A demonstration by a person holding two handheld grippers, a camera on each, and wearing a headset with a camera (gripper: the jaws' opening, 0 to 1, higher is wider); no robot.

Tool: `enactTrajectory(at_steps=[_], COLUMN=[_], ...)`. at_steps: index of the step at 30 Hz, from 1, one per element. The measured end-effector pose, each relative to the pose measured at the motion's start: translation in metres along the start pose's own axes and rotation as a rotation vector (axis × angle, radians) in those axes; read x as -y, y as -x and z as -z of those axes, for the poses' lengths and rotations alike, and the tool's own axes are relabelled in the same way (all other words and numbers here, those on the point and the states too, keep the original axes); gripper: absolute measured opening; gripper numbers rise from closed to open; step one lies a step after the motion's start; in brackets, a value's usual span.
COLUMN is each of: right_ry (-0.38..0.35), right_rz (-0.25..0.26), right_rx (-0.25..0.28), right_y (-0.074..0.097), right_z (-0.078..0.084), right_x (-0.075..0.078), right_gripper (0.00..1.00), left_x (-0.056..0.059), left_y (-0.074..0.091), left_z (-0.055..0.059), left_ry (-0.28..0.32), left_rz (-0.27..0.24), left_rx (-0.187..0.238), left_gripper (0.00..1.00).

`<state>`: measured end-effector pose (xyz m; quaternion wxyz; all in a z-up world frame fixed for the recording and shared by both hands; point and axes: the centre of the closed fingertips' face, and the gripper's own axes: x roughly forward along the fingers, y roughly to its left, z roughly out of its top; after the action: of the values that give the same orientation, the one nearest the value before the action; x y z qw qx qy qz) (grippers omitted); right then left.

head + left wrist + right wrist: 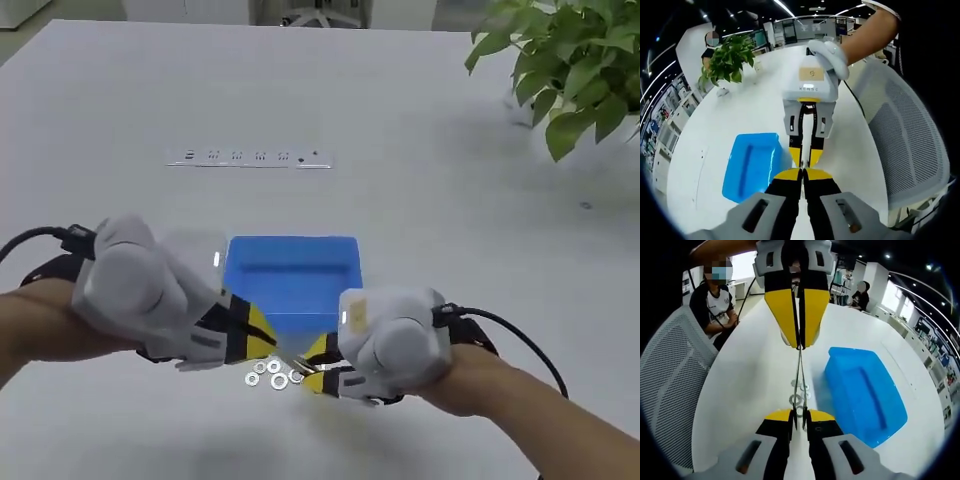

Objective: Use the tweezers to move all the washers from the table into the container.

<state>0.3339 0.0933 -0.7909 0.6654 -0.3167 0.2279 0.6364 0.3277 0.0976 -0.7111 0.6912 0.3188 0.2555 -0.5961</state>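
Observation:
Several small metal washers lie on the white table just in front of the blue container, whose tray holds nothing. Thin metal tweezers span between the two grippers above the washers. My right gripper is shut on one end of them. My left gripper comes in from the top of the right gripper view and is shut on the other end. In the head view the left gripper and right gripper meet tip to tip over the washers. The container lies right of the tweezers.
A white power strip lies farther back on the table. A potted plant stands at the far right. A mesh chair and a seated person are beside the table.

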Motion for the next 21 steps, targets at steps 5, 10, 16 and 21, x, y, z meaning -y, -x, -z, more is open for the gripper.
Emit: enactTrajectory(at_steps=[5, 10, 16, 21], right_ry=[-0.009, -0.015, -0.027, -0.043], right_rz=[0.011, 0.017, 0.023, 0.029], right_rx=[0.003, 0.005, 0.007, 0.004], right_y=[-0.001, -0.001, -0.002, -0.001], right_z=[0.001, 0.002, 0.004, 0.007], right_x=[0.004, 0.005, 0.007, 0.008], right_gripper=[0.13, 0.13, 0.14, 0.17], left_x=[-0.004, -0.006, -0.012, -0.021], left_y=[-0.003, -0.007, -0.011, -0.017], left_z=[-0.003, -0.007, -0.014, -0.02], left_ry=[-0.012, -0.028, -0.035, -0.044], left_rz=[0.004, 0.013, 0.019, 0.017], left_rx=[-0.001, -0.005, 0.006, 0.006], left_gripper=[0.06, 0.06, 0.06, 0.07])
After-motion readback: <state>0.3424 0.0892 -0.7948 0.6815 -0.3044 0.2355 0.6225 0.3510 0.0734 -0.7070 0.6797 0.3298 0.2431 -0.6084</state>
